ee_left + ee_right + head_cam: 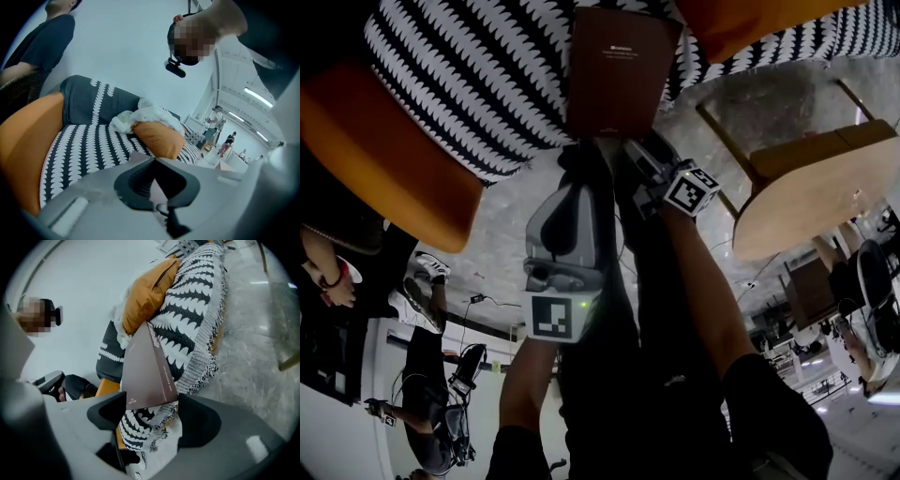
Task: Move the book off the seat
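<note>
The book [617,70] lies at the top centre of the head view, on the front edge of the seat [469,84], its brown cover up and its near edge just over the seat's black-and-white cover.

The right gripper [636,148] points at that edge from below. In the right gripper view its jaws stand wide apart, and the book's [145,376] near edge sits in the gap between them, with the seat's fringe under it. The pads do not press on it.

The left gripper [581,152] sits just below the book's lower left corner. In the left gripper view its jaws are nearly together, with a thin pinkish-brown strip in the gap and the book's [137,158] corner poking up just beyond.

An orange cushion [384,159] lies at the left of the seat, and another [750,23] at the upper right. A wooden stool [811,187] stands at the right on the grey floor [502,225].
</note>
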